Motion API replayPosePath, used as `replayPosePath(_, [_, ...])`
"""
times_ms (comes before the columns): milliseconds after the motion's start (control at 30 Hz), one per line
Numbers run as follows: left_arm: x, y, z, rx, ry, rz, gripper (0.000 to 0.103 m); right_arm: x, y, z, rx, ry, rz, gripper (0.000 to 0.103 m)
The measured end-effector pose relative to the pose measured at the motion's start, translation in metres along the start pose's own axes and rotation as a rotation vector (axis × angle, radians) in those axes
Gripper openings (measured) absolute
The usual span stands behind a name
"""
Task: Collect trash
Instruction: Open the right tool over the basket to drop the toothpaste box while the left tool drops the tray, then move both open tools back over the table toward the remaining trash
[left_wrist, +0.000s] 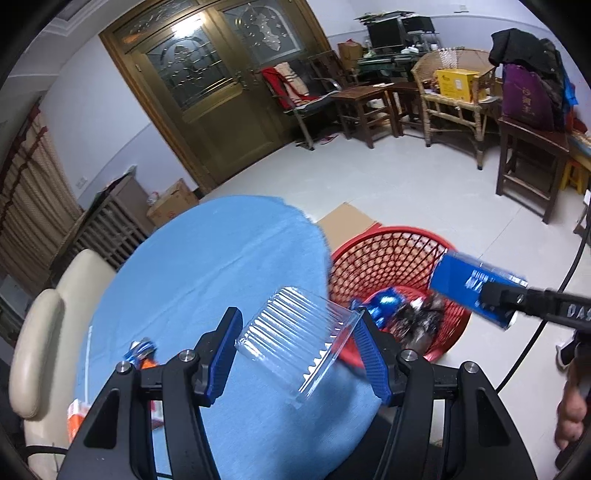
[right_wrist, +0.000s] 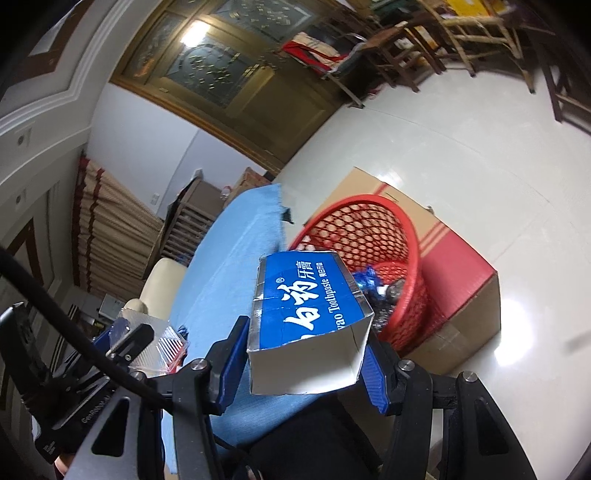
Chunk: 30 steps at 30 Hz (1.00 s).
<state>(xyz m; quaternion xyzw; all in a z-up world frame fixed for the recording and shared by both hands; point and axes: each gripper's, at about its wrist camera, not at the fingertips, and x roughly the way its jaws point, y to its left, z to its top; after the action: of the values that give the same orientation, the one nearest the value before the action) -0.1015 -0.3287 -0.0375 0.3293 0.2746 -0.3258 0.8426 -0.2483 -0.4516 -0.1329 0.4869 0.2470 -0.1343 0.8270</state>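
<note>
My left gripper (left_wrist: 298, 315) is shut on a clear ribbed plastic container (left_wrist: 295, 343), held above the blue tablecloth (left_wrist: 221, 258) near its right edge. To the right, my right gripper (left_wrist: 498, 295) grips a blue toothpaste box (left_wrist: 461, 280) over the red mesh basket (left_wrist: 388, 236). In the right wrist view the toothpaste box (right_wrist: 310, 306) sits between the blue pads of the right gripper (right_wrist: 306, 332), its far end pointing at the basket (right_wrist: 369, 203). The left gripper (right_wrist: 140, 339) shows at lower left. A blue wrapper (left_wrist: 384, 306) and dark foil scraps lie inside the basket.
The basket rests on a cardboard box (right_wrist: 461, 266) on the floor beside the table. A blue wrapper (left_wrist: 142, 350) and an orange-white packet (left_wrist: 75, 413) lie on the cloth. A cream chair (left_wrist: 55, 314) stands left of the table. Wooden chairs line the far wall.
</note>
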Motion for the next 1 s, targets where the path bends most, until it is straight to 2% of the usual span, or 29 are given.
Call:
replayPosePath(233, [0.029,-0.008,0.025,-0.048,-0.003,-0.114,0.065,0.023,-0.016,0.014,0.064,0.030,-0.019,0.064])
replayPosePath(300, [0.035,-0.006,0.027,-0.063,0.007,-0.125,0.065,0.027,-0.020,0.016,0.093,0.045,0.000,0.069])
replayPosePath(400, [0.036,0.003,0.024,-0.095,0.012,-0.137,0.065,0.029,-0.020,0.018,0.110,0.046,0.021,0.070])
replayPosePath(633, [0.021,0.023,0.003,-0.138,0.002,-0.121,0.066,0.027,-0.012,0.010,0.079,0.054,0.014,0.070])
replayPosePath(767, [0.014,0.035,-0.018,-0.153,0.018,-0.070,0.066,0.026,-0.005,0.006,0.065,0.066,0.010,0.070])
replayPosePath(1000, [0.006,0.066,-0.054,-0.230,0.055,-0.006,0.066,0.028,0.030,0.002,-0.012,0.082,0.035,0.070])
